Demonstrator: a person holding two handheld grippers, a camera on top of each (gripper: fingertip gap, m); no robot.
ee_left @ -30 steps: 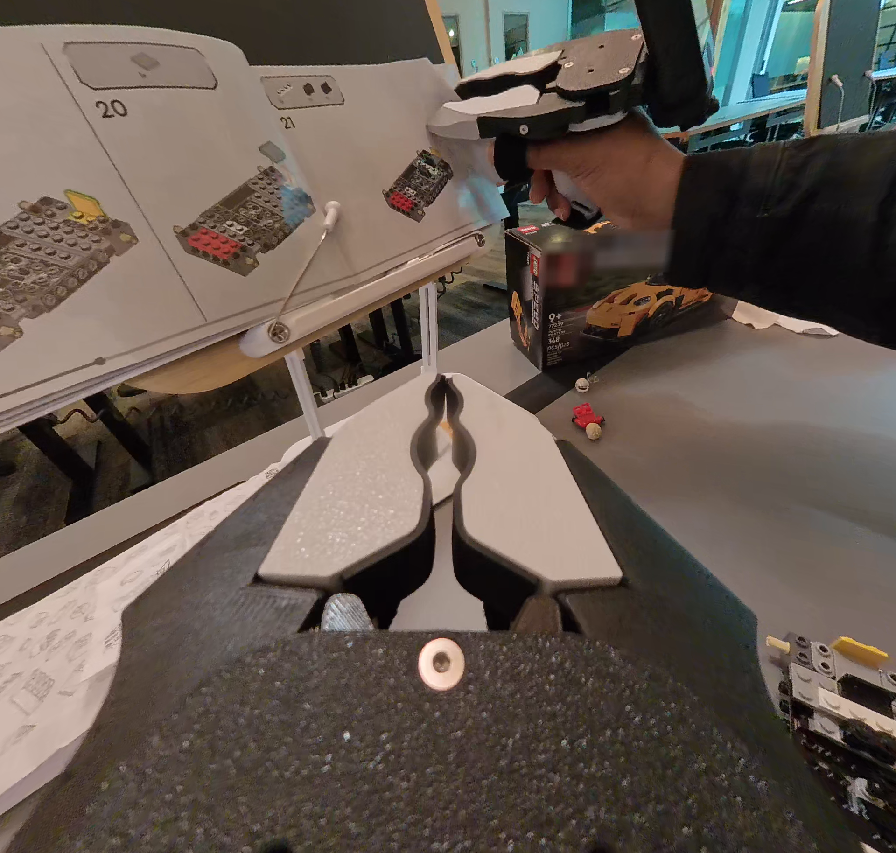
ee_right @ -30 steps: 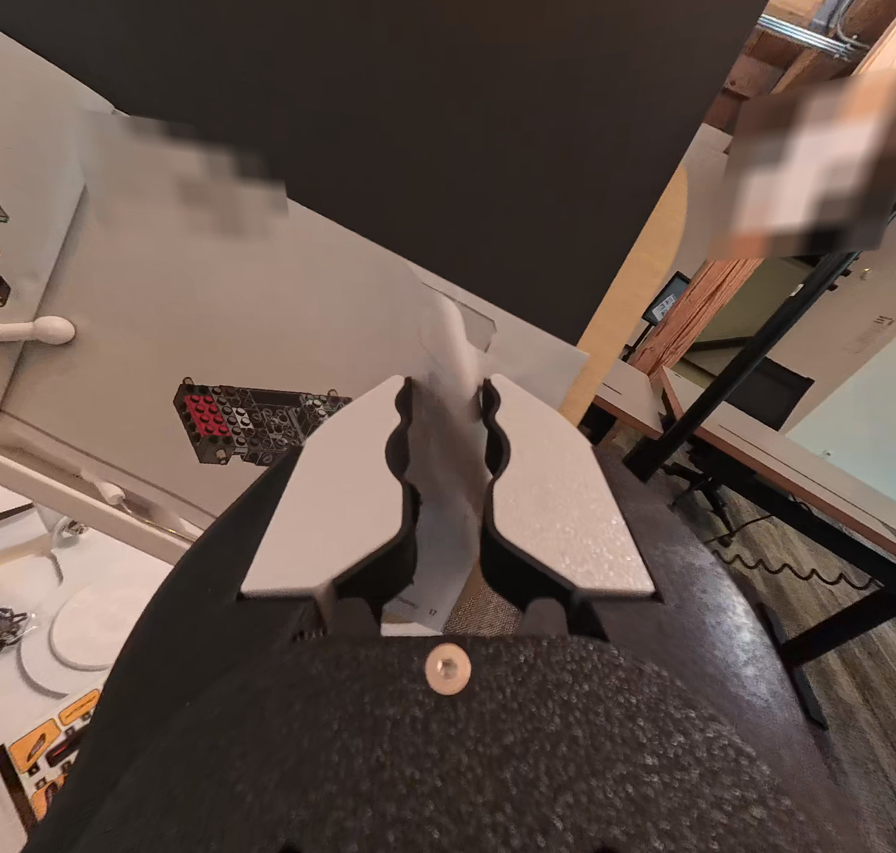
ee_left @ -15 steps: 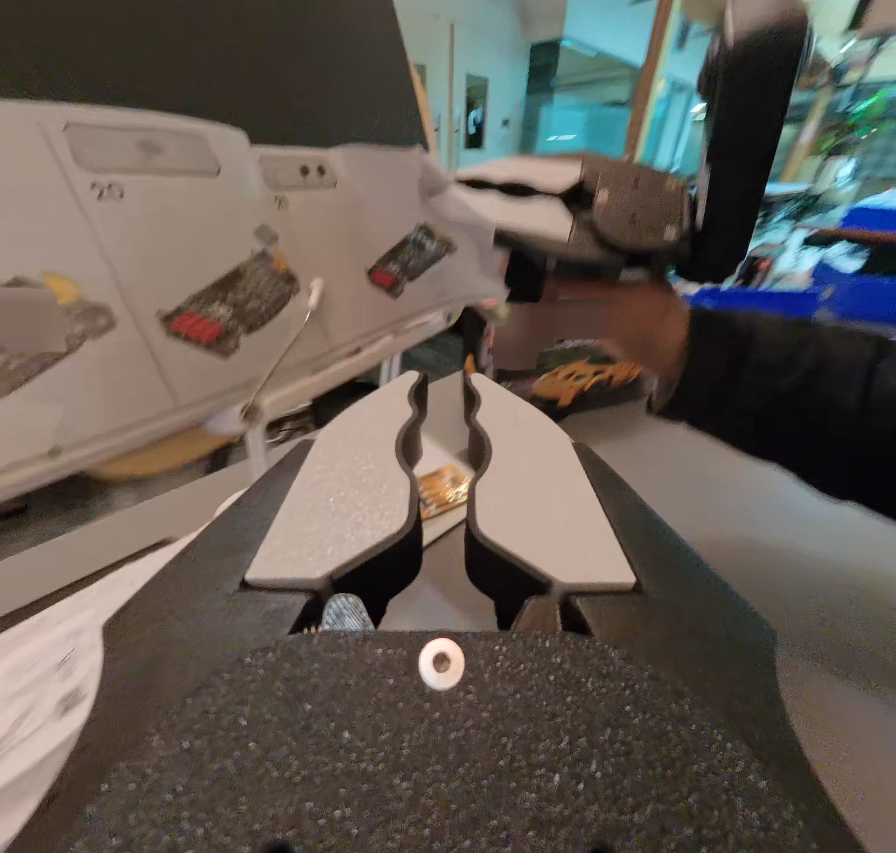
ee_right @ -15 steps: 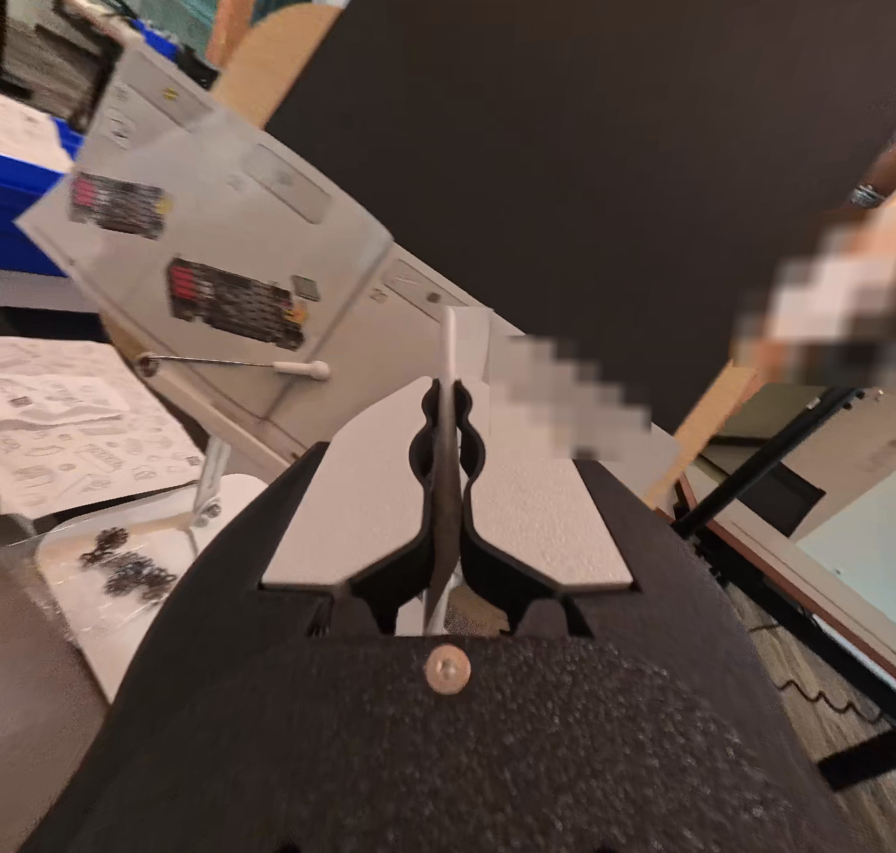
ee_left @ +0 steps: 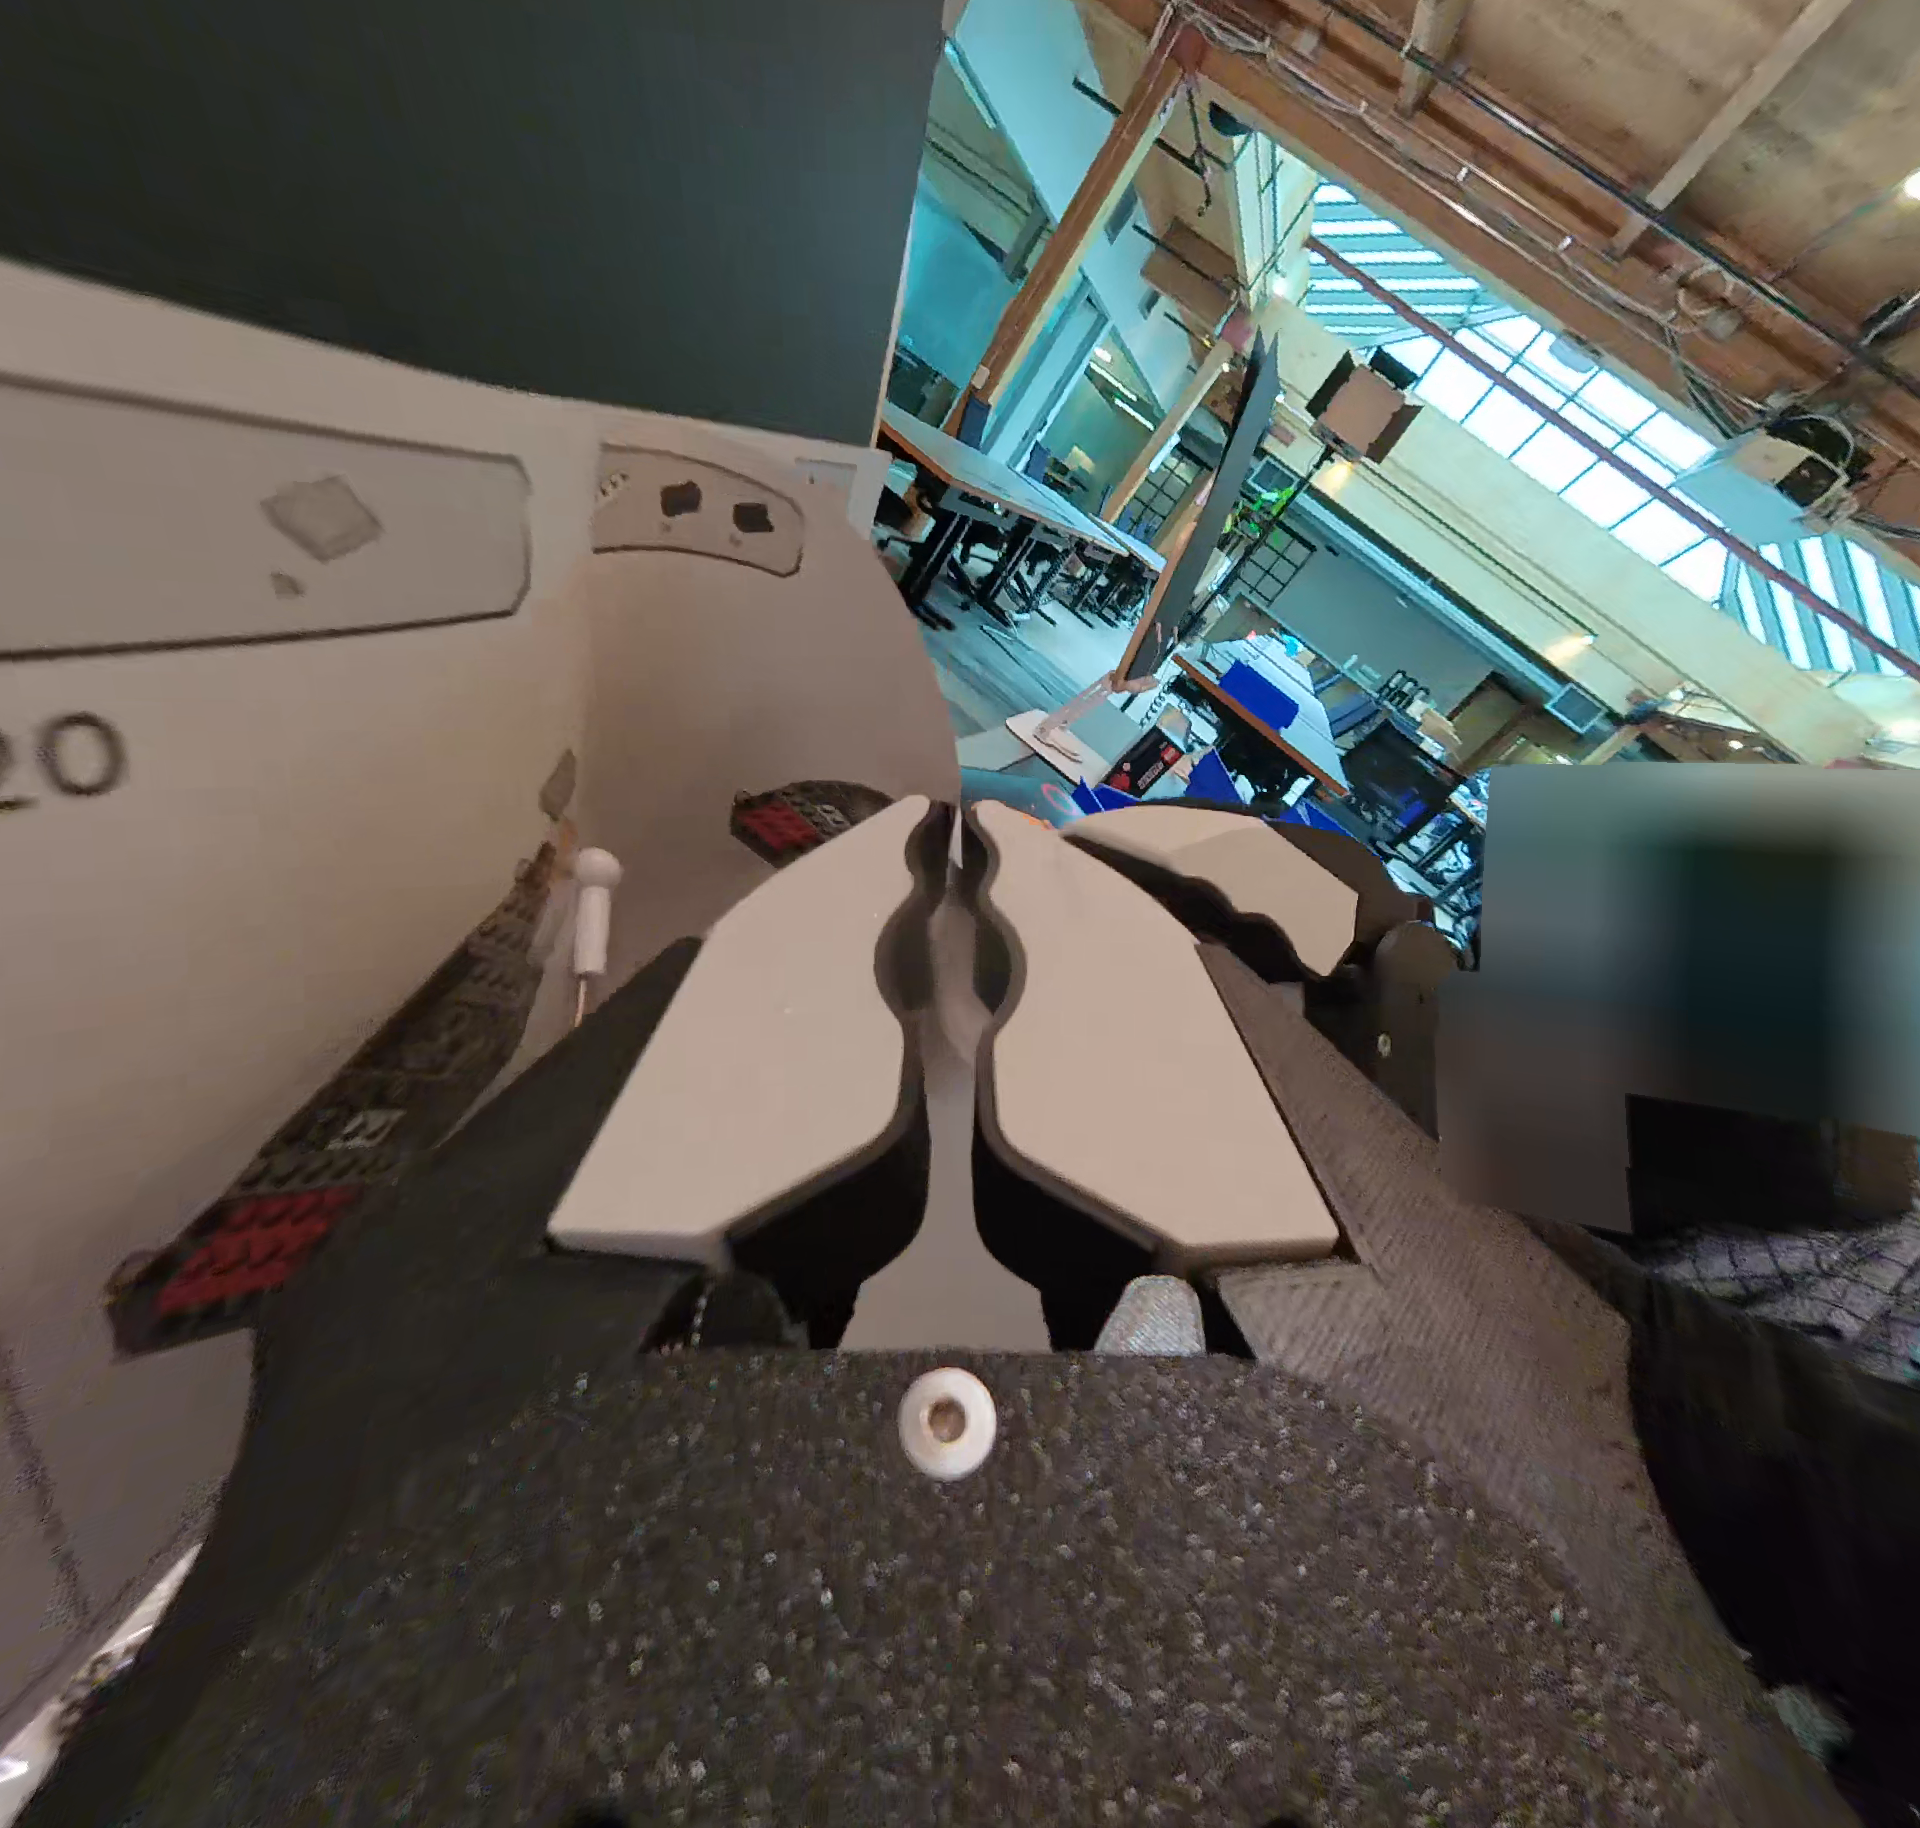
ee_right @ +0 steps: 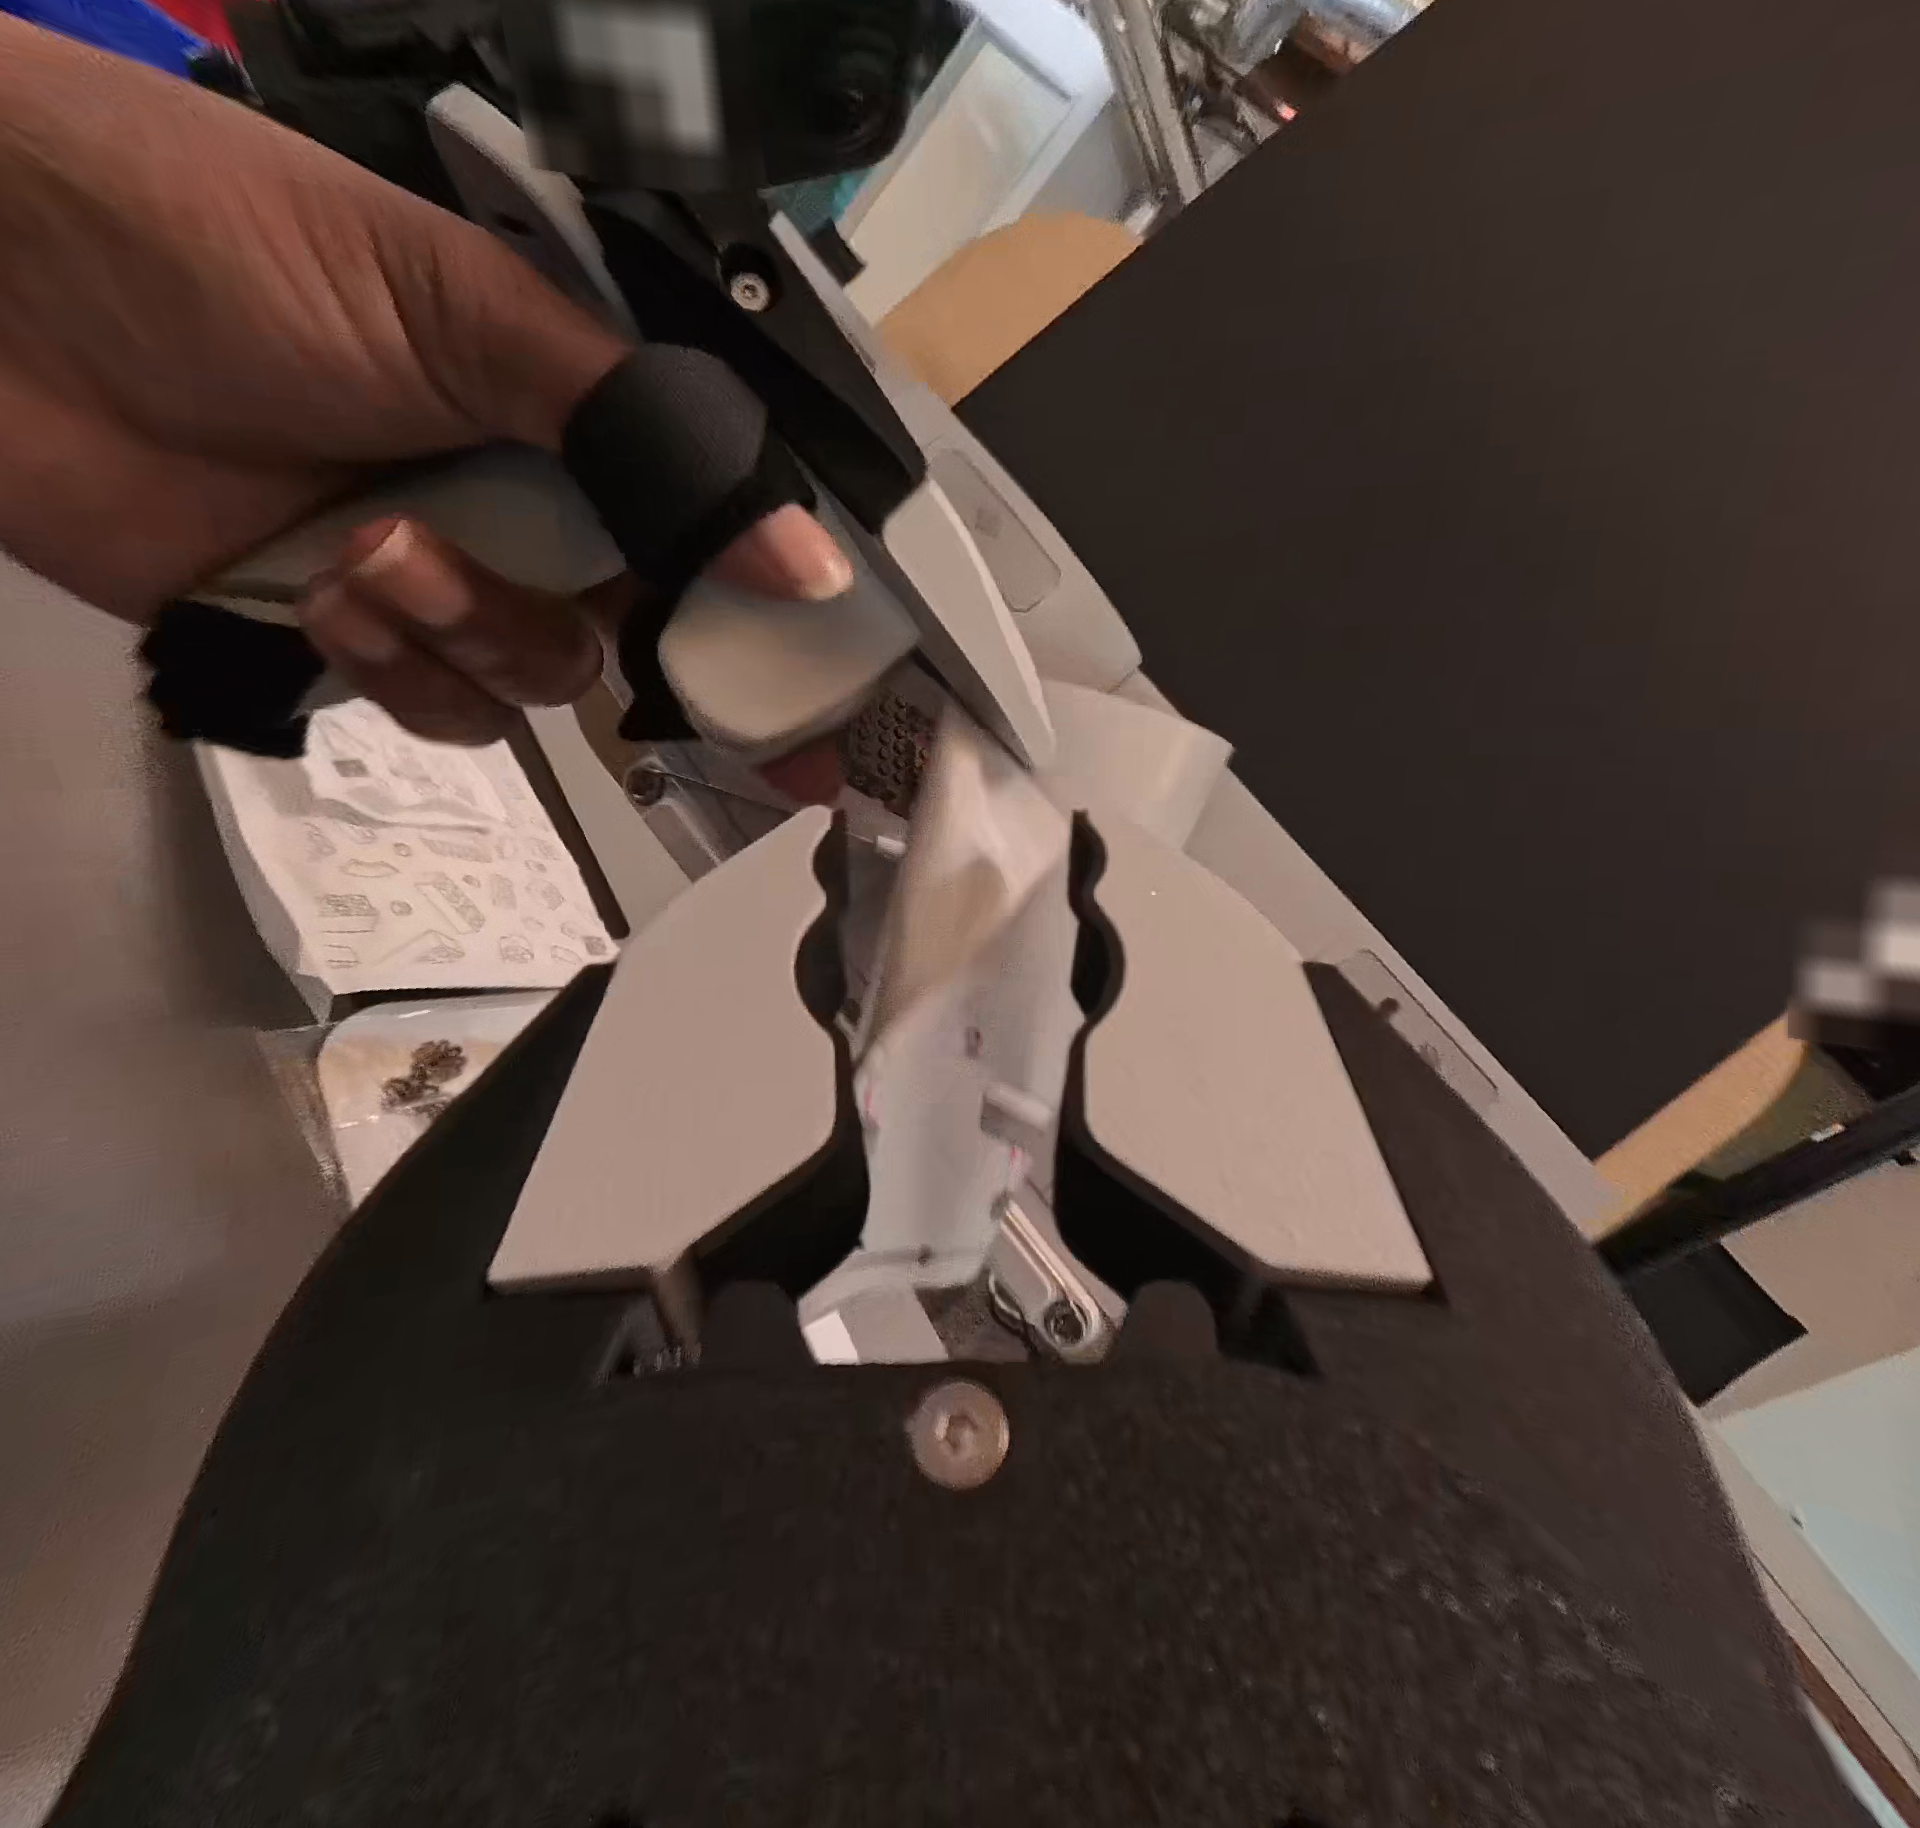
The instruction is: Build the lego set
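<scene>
Two tools at booklet page, left tool pinching its edge

Grey table visible only at left edge of right wrist view. Lying on it: white parts sheet with printed piece drawings, and just below that a clear bag of small dark pieces. Rest of table hidden, can't tell what else sits there.
</scene>
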